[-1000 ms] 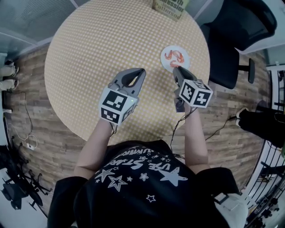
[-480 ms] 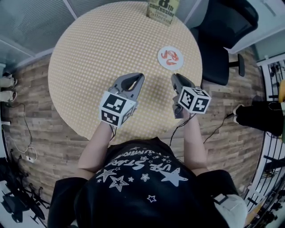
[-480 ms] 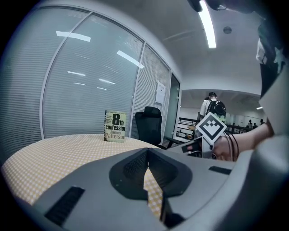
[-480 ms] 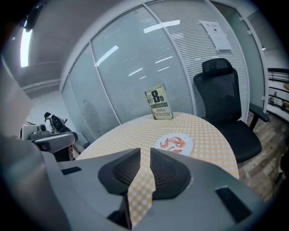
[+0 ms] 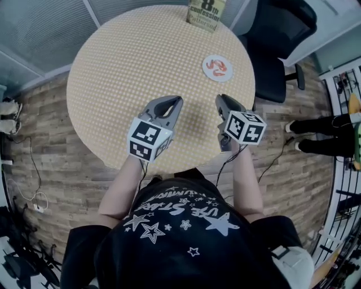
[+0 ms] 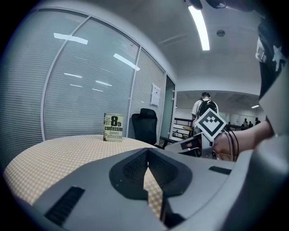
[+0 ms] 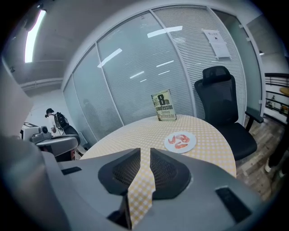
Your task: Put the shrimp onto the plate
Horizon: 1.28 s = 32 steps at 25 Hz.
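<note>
Orange shrimp (image 5: 216, 66) curled on white plate (image 5: 218, 79), heading unclear, we hold left gripper (image 5: 179, 101) jaws together, right gripper (image 5: 219, 99) slightly apart, empty

Shrimp (image 5: 219, 69) on plate (image 5: 217, 79), plate at table (image 5: 130, 68) far right; book (image 5: 203, 12) at far edge behind it

Left tool (image 6: 147, 151): jaw tips meet, nothing between them; checked yellow worktop (image 6: 54, 155) shows through the gap below the tips. Book (image 6: 113, 127) "8th confession" stands upright at the worktop's far edge. Black office chair (image 6: 144, 125) is just right of the book and behind it. Right tool (image 6: 198, 143) is at mid-right with its marker cube up, held by a hand (image 6: 227, 145). Glass partition with blinds (image 6: 90, 81) on the left. Person with backpack (image 6: 204, 106) far back, facing away. Ceiling light strip (image 6: 199, 25) is lit.
</note>
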Available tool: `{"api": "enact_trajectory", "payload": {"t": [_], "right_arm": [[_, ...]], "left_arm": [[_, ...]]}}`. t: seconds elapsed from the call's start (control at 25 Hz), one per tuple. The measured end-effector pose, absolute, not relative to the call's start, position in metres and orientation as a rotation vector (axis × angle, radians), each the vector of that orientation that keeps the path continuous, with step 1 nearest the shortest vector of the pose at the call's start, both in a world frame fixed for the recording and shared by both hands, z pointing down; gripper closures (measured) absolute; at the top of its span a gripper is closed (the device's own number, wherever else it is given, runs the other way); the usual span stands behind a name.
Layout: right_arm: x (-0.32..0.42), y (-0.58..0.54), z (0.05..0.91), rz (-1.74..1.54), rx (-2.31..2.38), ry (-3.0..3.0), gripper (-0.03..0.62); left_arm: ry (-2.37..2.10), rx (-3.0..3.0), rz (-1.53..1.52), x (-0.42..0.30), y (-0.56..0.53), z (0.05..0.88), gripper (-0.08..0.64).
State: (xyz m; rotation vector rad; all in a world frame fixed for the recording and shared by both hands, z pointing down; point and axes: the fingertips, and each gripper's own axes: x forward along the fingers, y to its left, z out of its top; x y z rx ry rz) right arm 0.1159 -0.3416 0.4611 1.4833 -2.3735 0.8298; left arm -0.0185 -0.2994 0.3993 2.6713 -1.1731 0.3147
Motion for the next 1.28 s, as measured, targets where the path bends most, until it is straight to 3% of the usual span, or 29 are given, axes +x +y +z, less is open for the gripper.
{"api": "enact_trajectory", "payload": {"t": [1.0,1.28], "right_arm": [[0.089,-0.133,0.44,0.825,1.75,-2.366,0.517],[0.096,-0.12,0.439,0.831,1.774,-2.355,0.517]], "left_arm": [[-0.953,2.809,0.297,-0.061,-0.131,0.39,0.552],[-0.969,2.808,0.282,-0.063,-0.119,0.388,0.552]]}}
